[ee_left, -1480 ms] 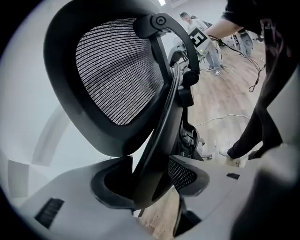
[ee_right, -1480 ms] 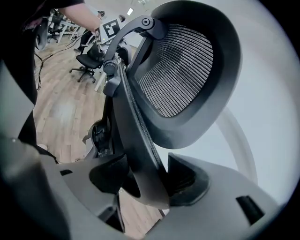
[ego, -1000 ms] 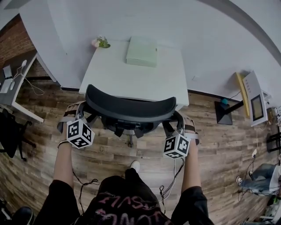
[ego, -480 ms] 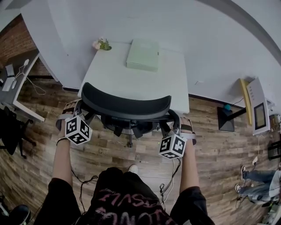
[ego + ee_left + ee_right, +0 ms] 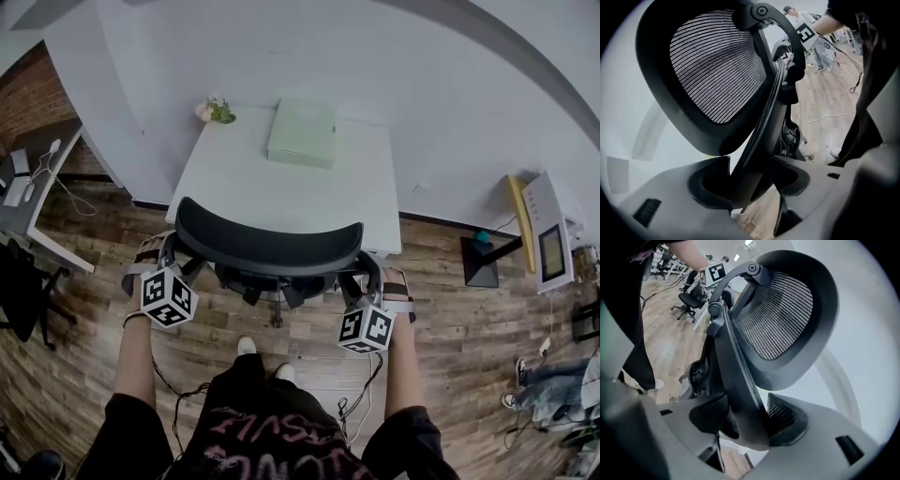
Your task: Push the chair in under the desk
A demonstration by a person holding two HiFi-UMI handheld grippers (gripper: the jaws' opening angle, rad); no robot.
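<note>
A black mesh-backed office chair point(image 5: 267, 246) stands with its backrest at the front edge of the white desk point(image 5: 281, 178); its seat is hidden under the backrest and desk. My left gripper point(image 5: 165, 251) is shut on the left edge of the chair's backrest frame point(image 5: 754, 154). My right gripper point(image 5: 375, 274) is shut on the right edge of the same frame point(image 5: 740, 394). Both marker cubes show just behind the backrest, one at each side. In each gripper view the mesh back point(image 5: 712, 70) point(image 5: 780, 315) rises above the jaws.
A pale green box point(image 5: 302, 131) and a small flower pot point(image 5: 216, 111) sit at the desk's far edge against the white wall. Another desk point(image 5: 28, 202) and a dark chair point(image 5: 23, 281) stand left. A stand with a screen point(image 5: 544, 234) is right. The floor is wood planks.
The chair has slid a little further toward the desk with both grippers still on its backrest. The person's feet have stepped forward behind it.
</note>
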